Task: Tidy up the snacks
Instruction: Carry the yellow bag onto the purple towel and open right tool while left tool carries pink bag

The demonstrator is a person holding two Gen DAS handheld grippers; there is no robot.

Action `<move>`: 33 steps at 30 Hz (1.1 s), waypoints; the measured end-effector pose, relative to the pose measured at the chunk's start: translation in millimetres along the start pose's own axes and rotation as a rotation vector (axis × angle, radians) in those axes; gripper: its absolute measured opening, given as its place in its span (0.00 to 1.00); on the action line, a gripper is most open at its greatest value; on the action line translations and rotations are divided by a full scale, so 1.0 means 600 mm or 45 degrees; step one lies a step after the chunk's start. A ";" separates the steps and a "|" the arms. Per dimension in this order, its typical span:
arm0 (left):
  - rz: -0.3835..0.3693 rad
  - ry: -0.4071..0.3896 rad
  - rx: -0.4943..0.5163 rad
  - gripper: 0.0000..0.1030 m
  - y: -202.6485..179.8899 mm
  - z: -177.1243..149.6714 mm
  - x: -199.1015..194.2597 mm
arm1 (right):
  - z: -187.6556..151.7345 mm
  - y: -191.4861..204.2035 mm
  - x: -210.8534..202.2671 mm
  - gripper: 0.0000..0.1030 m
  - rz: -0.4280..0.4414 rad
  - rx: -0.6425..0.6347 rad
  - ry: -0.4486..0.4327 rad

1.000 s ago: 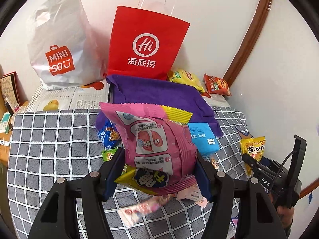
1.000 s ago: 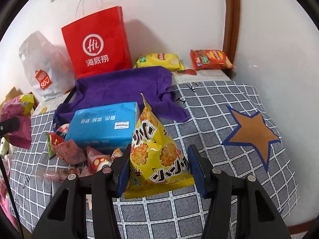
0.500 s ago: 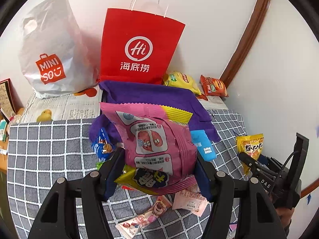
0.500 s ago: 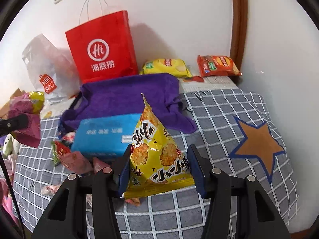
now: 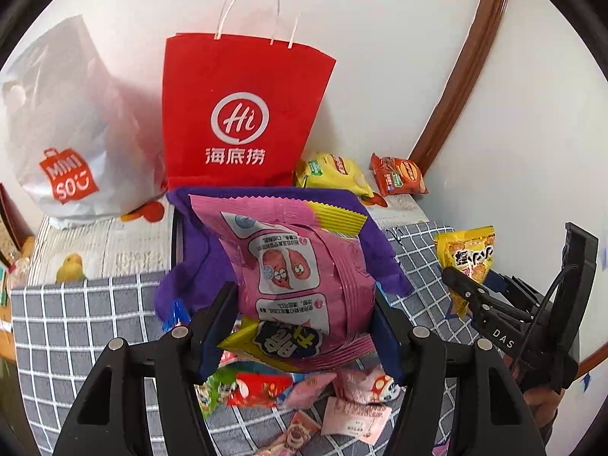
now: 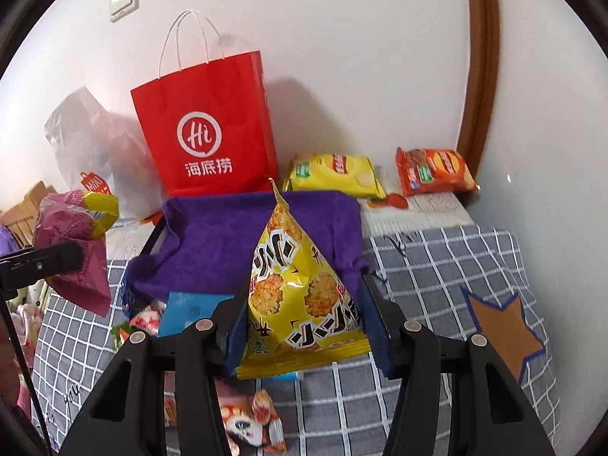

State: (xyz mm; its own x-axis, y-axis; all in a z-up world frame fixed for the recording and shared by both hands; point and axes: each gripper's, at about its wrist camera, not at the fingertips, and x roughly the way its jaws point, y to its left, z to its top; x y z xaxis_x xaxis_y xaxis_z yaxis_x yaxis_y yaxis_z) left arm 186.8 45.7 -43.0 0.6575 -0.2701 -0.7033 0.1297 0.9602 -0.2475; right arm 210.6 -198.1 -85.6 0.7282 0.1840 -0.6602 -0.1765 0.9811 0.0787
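The left gripper (image 5: 300,326) is clamped on a pink snack bag (image 5: 300,266), its jaws about half spread with both pads pressed against the bag's sides, and the bag stands upright between them, lifted clear of the checked grey cloth (image 5: 76,311) below. The right gripper (image 6: 302,326) grips a yellow pyramid-shaped snack bag (image 6: 300,296) the same way, jaws narrower and tight on the lower corners, the point of the bag standing up ahead of the fingers. Beyond both grippers lies a purple cloth (image 6: 212,235), and past that a red paper bag (image 5: 243,114) stands against the wall with a white plastic bag (image 5: 64,133) to its left. To the right of the red bag lie a yellow chip bag (image 6: 334,174) and an orange chip bag (image 6: 433,171). Under and just behind the left gripper's fingers sits a heap of small sweet packets (image 5: 304,387). A blue packet (image 6: 190,311) lies just left of the right gripper's fingers. In the left wrist view the right gripper shows off to the right with its yellow bag; in the right wrist view the pink bag hangs at the far left.
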 end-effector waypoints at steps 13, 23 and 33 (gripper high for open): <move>0.001 0.003 -0.007 0.62 0.020 0.071 0.063 | 0.064 0.020 0.070 0.51 0.003 -0.063 -0.009; 0.012 0.008 -0.029 0.62 0.040 0.136 0.126 | 0.124 0.014 0.149 0.51 0.041 -0.034 -0.003; 0.025 0.011 -0.082 0.62 0.077 0.171 0.171 | 0.173 0.031 0.208 0.51 0.078 -0.036 -0.023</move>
State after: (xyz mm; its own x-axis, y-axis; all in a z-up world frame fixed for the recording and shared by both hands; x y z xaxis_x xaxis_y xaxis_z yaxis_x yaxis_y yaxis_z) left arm 336.7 69.9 -58.1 0.6531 -0.2523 -0.7140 0.0687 0.9587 -0.2760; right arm 366.9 -150.7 -88.8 0.7274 0.2449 -0.6410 -0.2397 0.9660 0.0970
